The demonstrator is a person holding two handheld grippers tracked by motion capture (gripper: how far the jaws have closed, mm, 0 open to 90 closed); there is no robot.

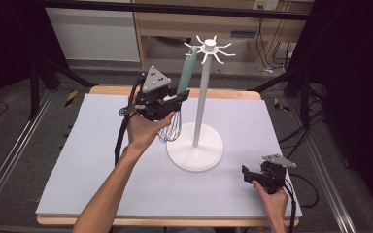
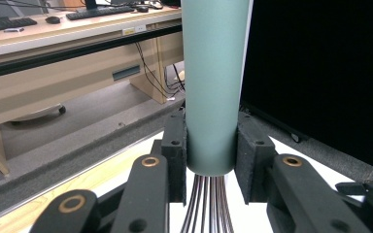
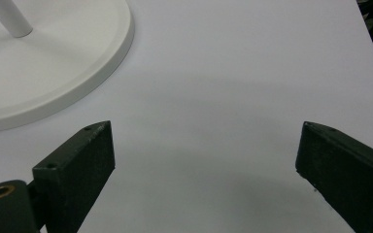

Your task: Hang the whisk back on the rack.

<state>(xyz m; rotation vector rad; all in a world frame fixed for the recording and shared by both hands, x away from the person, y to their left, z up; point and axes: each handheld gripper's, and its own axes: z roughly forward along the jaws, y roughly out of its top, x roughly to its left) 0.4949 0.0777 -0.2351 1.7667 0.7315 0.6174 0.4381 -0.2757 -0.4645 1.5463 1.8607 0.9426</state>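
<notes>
Nearest, at the mat's [image 1: 77, 165] right corner, the right gripper [image 1: 248, 174] rests low. Farther back, the left gripper [image 1: 180, 97] holds a whisk [image 1: 185, 73] up beside the stand [image 1: 201, 97].

Left gripper view: jaws clamp the whisk's green handle [image 2: 211, 87], wires below.

Right gripper view: jaws gape wide over bare mat, stand's base [image 3: 53, 73] nearby.

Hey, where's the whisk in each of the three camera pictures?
High view: whisk left of centre, held by the left tongs.
Left gripper view: its green handle upright at centre, clamped; wires below.
Right gripper view: not in it.
Shared landmark: the white stand's round base.
</notes>
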